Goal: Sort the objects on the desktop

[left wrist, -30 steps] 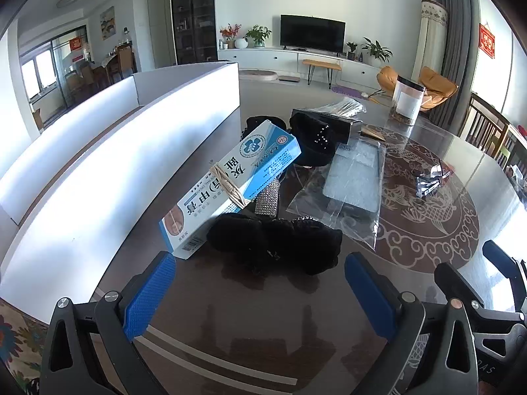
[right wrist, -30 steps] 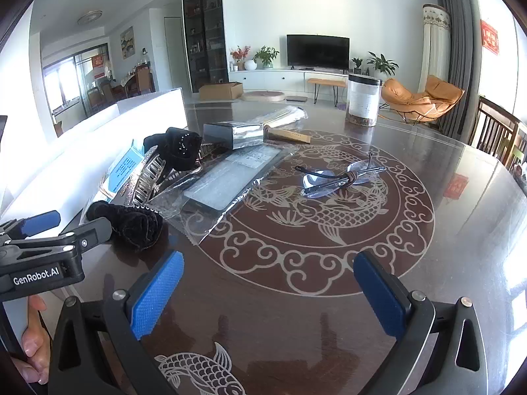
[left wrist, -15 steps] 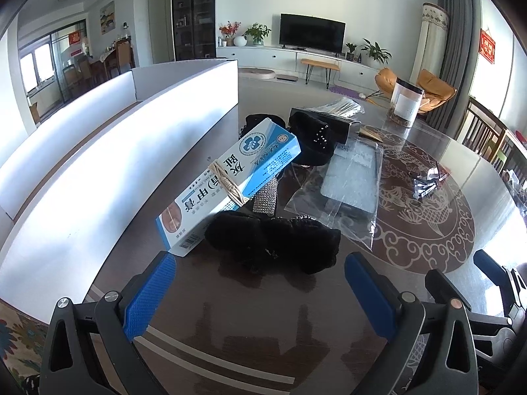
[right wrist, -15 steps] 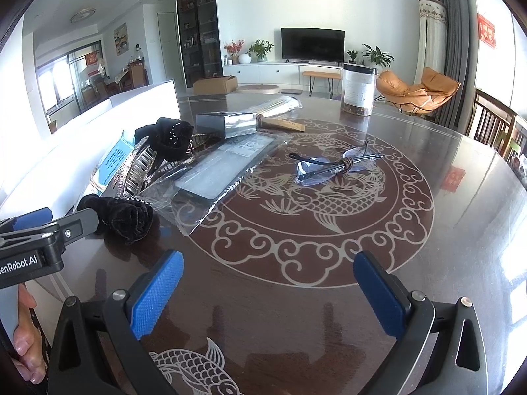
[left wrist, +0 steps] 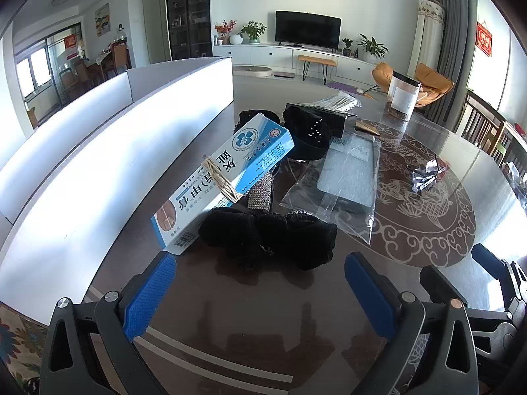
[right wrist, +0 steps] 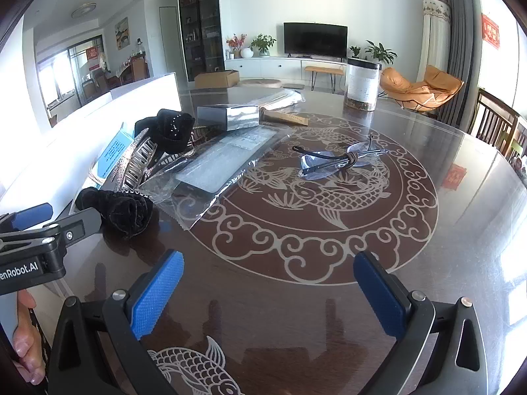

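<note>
A living room with a wall-mounted television (left wrist: 308,29) and orange armchairs (right wrist: 418,87) lies behind a dark, glossy table (right wrist: 461,230) inlaid with a pale fish-and-cloud medallion.

Left gripper (left wrist: 260,291): blue-padded fingers spread wide, nothing between them, held low over the table edge. Directly ahead of its fingertips lies a black fabric hair accessory (left wrist: 268,238). Just beyond that, ahead and slightly left, a blue-and-white medicine box (left wrist: 227,177) bound with a tan rubber band sits tilted, its far end raised on a rhinestone hair clip (left wrist: 260,192). Farther ahead is a second black, studded fabric piece (left wrist: 308,136). Ahead and to the right lies a clear plastic sleeve (left wrist: 346,181) holding a flat grey item. A long white box (left wrist: 98,151) runs along the left side.

Right gripper (right wrist: 268,291): fingers likewise spread wide and empty, over bare table. Well ahead, slightly right of centre, folded glasses (right wrist: 336,161) tied with a cord rest on the medallion. Ahead and left is the plastic sleeve (right wrist: 224,164); beyond it a silver carton (right wrist: 230,117) and a lidded jar (right wrist: 362,84). At the far left, the left gripper (right wrist: 33,240) projects into view beside the black hair accessory (right wrist: 115,209).
</note>
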Demonstrator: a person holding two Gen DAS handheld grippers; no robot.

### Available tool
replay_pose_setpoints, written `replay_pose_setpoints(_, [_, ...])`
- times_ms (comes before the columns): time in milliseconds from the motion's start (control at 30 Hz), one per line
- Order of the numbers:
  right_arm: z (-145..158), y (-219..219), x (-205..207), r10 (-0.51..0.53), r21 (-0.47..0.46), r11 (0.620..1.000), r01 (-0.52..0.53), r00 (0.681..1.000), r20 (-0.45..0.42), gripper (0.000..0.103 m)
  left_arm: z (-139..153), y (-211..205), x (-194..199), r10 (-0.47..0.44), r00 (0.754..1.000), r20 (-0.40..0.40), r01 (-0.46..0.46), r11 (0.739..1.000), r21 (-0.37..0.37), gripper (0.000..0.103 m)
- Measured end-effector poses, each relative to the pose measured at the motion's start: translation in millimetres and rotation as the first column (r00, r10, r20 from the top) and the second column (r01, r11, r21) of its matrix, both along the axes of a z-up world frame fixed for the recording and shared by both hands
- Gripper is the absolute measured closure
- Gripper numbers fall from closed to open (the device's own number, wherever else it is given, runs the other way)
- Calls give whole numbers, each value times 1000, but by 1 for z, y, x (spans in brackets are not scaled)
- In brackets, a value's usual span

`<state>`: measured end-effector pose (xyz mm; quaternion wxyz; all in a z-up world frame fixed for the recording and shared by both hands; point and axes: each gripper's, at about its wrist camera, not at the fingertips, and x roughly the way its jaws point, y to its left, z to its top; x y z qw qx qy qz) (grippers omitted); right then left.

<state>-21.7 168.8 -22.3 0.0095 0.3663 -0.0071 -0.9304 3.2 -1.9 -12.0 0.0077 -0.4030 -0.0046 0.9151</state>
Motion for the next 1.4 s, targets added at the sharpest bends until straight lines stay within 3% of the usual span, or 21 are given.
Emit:
replay_pose_setpoints(1033, [-2, -3, -2, -3, 22, 1000, 3, 1000, 10, 0, -2, 7, -1, -14, 1000, 11, 14, 999, -39, 0])
replay_pose_setpoints(1400, [-2, -3, -4, -5, 21, 1000, 5, 1000, 18, 0, -14, 4, -8, 21, 997, 69, -18, 999, -47, 0])
